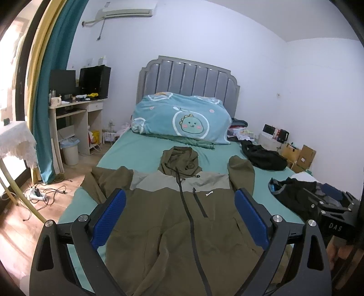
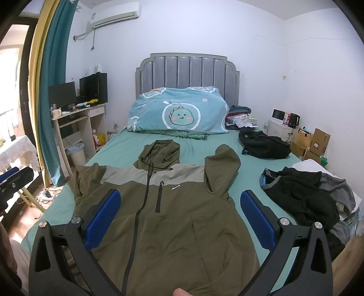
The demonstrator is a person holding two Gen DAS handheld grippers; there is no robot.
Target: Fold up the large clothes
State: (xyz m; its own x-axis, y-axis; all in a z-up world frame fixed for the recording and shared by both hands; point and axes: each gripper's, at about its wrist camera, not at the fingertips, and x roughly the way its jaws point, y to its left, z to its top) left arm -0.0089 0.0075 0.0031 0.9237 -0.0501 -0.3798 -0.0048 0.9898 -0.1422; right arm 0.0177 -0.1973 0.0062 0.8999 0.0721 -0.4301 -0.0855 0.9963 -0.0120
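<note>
One olive-green hooded jacket (image 1: 173,218) lies face up and spread flat on the bed (image 1: 141,152), hood toward the headboard (image 1: 188,77), zipper closed down the centre. Its two sleeves are bent upward at either side of the body. A lighter grey-green band crosses the chest.

Two grippers are present. The left gripper (image 1: 180,216) hovers above the jacket's chest with its jaws wide apart, holding nothing; the blue pads (image 1: 109,218) sit one over each side of the garment. The right gripper (image 2: 179,218) is likewise spread wide and empty above the jacket (a fingertip shows at the bottom edge of the right wrist view).

Two further dark garment piles rest on the bed's right side: a black one (image 2: 265,143) near the pillow end, and a black-and-grey one (image 2: 304,195) nearer the foot, well apart from the jacket. One folded blue cartoon-print quilt (image 2: 179,113) sits against the headboard.

The bed carries a teal sheet. Room: white walls, one air conditioner (image 2: 113,14) mounted high, one desk (image 2: 77,123) with two dark monitors at left, a teal curtain (image 2: 52,91), cardboard boxes (image 2: 314,141) at right, wooden floor.
</note>
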